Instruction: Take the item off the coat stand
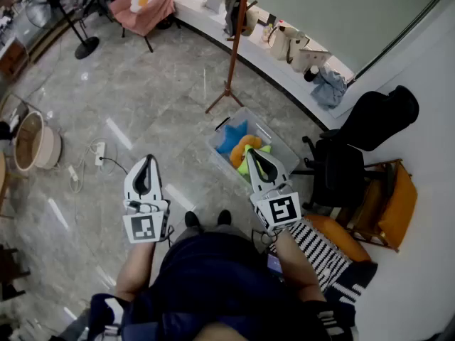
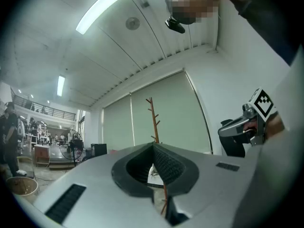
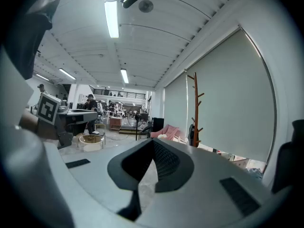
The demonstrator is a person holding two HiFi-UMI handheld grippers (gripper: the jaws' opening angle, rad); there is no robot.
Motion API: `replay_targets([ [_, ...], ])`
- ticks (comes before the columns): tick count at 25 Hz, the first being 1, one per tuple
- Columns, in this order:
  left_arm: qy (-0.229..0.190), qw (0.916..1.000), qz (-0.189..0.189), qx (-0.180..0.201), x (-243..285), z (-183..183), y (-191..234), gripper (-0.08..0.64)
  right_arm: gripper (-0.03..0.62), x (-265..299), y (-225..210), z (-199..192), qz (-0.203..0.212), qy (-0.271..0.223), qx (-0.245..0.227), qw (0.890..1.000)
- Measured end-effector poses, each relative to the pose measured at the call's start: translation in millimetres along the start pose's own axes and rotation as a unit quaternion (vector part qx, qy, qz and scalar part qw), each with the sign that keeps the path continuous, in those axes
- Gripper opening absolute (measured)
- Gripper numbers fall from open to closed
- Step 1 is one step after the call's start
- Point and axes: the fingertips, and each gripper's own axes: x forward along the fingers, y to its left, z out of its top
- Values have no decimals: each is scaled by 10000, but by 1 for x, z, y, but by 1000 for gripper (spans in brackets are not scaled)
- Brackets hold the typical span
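Brown wood coat stand (image 1: 235, 48) is being shown at 12 o'clock in the head view, with a dark item (image 1: 232, 13) being carried on its pole, hanging on the 9 o'clock side. Left gripper (image 1: 149, 159) and right gripper (image 1: 253, 152) are being held out roughly level over the grey stone floor (image 1: 163, 98), well apart from the stand, fingers being kept pressed together on nothing. Clear bin (image 1: 276, 131) of bright toys (image 1: 238, 145) is being seen at 12 o'clock of the right gripper.

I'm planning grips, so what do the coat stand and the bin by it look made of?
The coat stand is likely wood: reddish-brown, smooth, with branch-like pegs up its pole. The bin looks like clear plastic: the toys show through its wall.
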Motion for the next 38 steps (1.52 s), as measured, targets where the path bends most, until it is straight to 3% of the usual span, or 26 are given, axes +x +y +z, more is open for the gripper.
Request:
replay_targets([
  [38, 83, 9999, -64, -53, 15, -8, -5, 25, 20, -1, -9, -3, -44, -47, -246, 9997],
])
